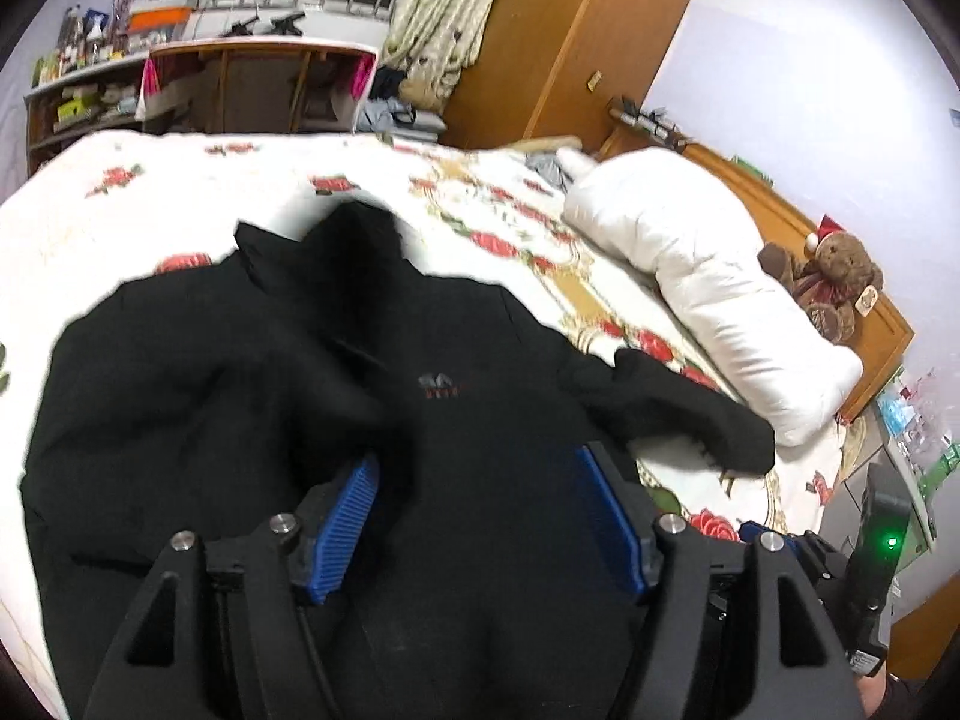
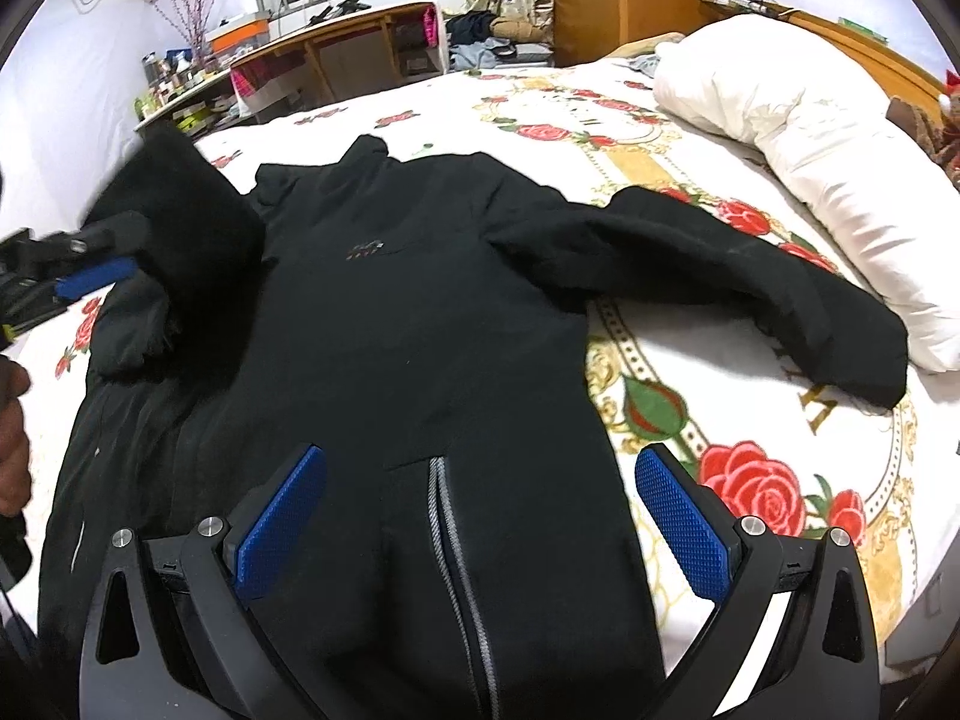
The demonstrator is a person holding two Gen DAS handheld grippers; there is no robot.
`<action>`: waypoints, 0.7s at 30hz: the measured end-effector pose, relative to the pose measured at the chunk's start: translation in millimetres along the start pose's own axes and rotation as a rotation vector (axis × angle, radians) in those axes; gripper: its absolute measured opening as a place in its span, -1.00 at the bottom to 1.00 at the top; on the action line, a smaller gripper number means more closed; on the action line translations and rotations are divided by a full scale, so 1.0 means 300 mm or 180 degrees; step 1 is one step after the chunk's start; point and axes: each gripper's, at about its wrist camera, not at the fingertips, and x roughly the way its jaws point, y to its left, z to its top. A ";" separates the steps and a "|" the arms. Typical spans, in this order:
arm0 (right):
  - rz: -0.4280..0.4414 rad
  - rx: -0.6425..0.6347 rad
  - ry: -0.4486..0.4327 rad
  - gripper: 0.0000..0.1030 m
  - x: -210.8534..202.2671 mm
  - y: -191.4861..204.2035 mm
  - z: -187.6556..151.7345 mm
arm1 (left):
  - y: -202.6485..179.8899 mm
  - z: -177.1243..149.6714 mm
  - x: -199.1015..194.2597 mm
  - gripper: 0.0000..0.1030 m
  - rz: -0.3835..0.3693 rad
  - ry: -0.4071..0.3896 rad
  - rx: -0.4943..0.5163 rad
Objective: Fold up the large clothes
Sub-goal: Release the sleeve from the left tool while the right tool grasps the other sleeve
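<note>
a: ok, quick rundown, l to r. far left of the right wrist view there's a person's hand (image 2: 13,444) at the frame edge, holding the left gripper (image 2: 90,276). one blue pad (image 2: 96,277) shows beside the jacket's left sleeve (image 2: 180,228), which is blurred and bunched up over the shoulder.

b: is it gripping that sleeve?

a: no. in its own view the left gripper (image 1: 480,480) has jaws spread wide, blue pads (image 1: 351,516) on each side, nothing pinched. a fold of black cloth sits just by the left pad, can't tell if it touches.

b: and the jacket itself?

a: black jacket (image 2: 420,312) lies front-up on the rose-print bedspread (image 2: 750,468), collar (image 2: 366,150) pointing to the far side of the bed, small logo (image 2: 365,250) on the chest, zipper (image 2: 450,540) running down the lower middle toward the cam.

b: right gripper?

a: right gripper (image 2: 480,504) wide open too, over the jacket's lower front, zipper btwn the pads, not pressing on anything.

b: further right?

a: the right sleeve (image 2: 750,300) stretches out flat across the bedspread, cuff near a white pillow (image 2: 840,150). in the left wrist view a brown teddy bear (image 1: 834,282) sits past the pillow against the wooden headboard (image 1: 864,300), and a wooden wardrobe (image 1: 576,36) stands behind the bed.
</note>
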 end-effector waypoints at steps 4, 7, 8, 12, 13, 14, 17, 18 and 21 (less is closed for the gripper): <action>-0.0010 -0.0015 -0.0064 1.00 -0.023 0.006 0.019 | 0.073 0.016 -0.037 0.36 0.0259 -0.0129 -0.0089; 0.0035 -0.0098 -0.0137 1.00 -0.025 0.041 0.044 | 0.182 0.002 -0.039 0.36 0.0648 -0.0097 -0.0220; 0.0064 -0.0132 -0.0158 1.00 -0.019 0.053 0.052 | 0.226 -0.007 -0.038 0.35 0.0769 -0.0075 -0.0277; 0.0202 -0.0169 -0.0102 1.00 0.068 0.103 0.103 | 0.411 -0.048 -0.012 0.15 0.1197 0.0061 -0.0452; 0.0238 -0.0145 -0.0076 0.98 0.097 0.111 0.116 | 0.451 -0.061 -0.005 0.12 0.1269 0.0090 -0.0489; 0.0285 -0.0118 -0.0046 0.98 0.129 0.118 0.132 | 0.497 -0.070 0.002 0.11 0.1347 0.0123 -0.0531; 0.0464 -0.0009 0.0142 0.89 0.259 0.142 0.183 | 0.607 -0.092 0.029 -0.02 0.1498 0.0223 -0.0642; 0.0524 0.0050 0.0263 0.70 0.319 0.153 0.200 | 0.627 -0.100 0.035 -0.08 0.1505 0.0242 -0.0671; 0.0731 0.0204 0.0561 -0.22 0.452 0.180 0.226 | 0.664 -0.117 0.061 -0.11 0.1506 0.0289 -0.0686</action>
